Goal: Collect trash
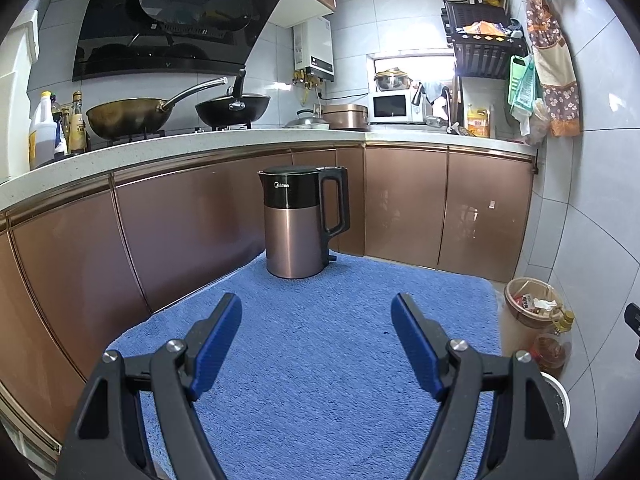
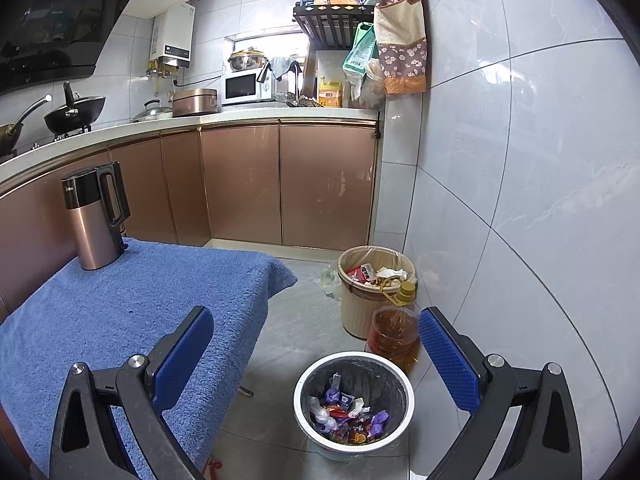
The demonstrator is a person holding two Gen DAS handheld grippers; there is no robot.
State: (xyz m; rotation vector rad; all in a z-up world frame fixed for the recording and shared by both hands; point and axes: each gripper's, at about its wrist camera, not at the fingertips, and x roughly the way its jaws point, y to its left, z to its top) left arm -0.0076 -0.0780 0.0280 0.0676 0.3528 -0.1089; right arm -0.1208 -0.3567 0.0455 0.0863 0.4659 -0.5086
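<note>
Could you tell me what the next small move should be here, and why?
Probably draw the right hand-held gripper back from above the small bin. It is open and empty, wrappers already lie in that bin, and the blue towel shows only the kettle, with no trash visible. The left hand-held gripper is open and empty too.

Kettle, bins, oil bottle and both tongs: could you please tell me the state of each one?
Kettle: upright on the blue towel, lid shut.
Small bin: upright, wrappers at the bottom.
Beige bin: upright, filled near the rim.
Oil bottle: upright, capped.
Left tongs: open, empty.
Right tongs: open, empty.
</note>
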